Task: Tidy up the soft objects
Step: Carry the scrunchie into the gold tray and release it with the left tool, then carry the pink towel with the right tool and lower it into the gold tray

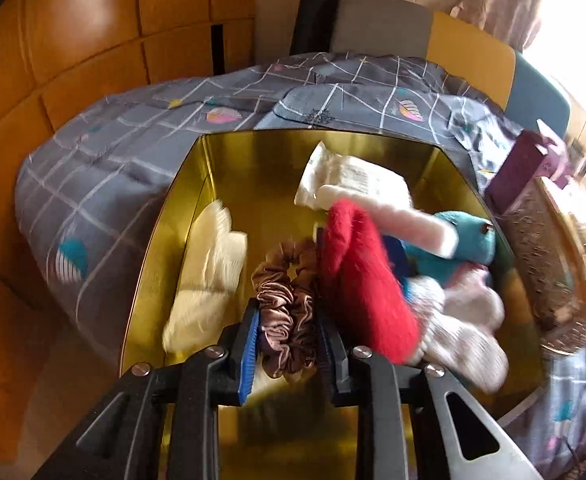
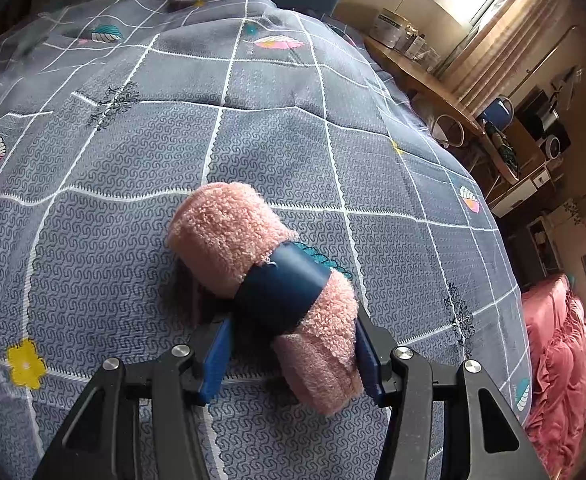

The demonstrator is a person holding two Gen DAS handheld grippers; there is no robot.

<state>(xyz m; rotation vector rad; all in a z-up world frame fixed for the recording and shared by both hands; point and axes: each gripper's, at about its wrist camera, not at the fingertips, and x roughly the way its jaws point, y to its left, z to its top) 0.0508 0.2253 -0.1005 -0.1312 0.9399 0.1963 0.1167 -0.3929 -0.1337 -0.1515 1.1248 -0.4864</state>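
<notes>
The left tongs (image 1: pixel 287 332) hang inside a gold box (image 1: pixel 229 160) that sits on the bed (image 1: pixel 133 128), with a brown satin scrunchie (image 1: pixel 285 304) bunched between the blue pads. The gap is narrow, but whether the pads press the scrunchie or have just let it go cannot be told; the picture is smeared. Around it in the box lie a cream knitted cloth (image 1: pixel 209 264) by the left wall, a red furry item (image 1: pixel 357 280) in the middle, a teal plush (image 1: pixel 465 240) and pale socks (image 1: pixel 465 328) toward the right wall, and a white packet (image 1: pixel 349 178) near the far wall.

The right tongs (image 2: pixel 293 354) are clamped on a rolled pink towel (image 2: pixel 229 232) bound by a dark blue band (image 2: pixel 285 292); the roll rests on the grey checked bedcover (image 2: pixel 133 140), near the middle of the bed.

The step in hand looks like dropping the scrunchie into the box. Next, the left tongs would need to spread fully and lift clear, leaving room for the right to carry the towel roll over the box rim.
</notes>
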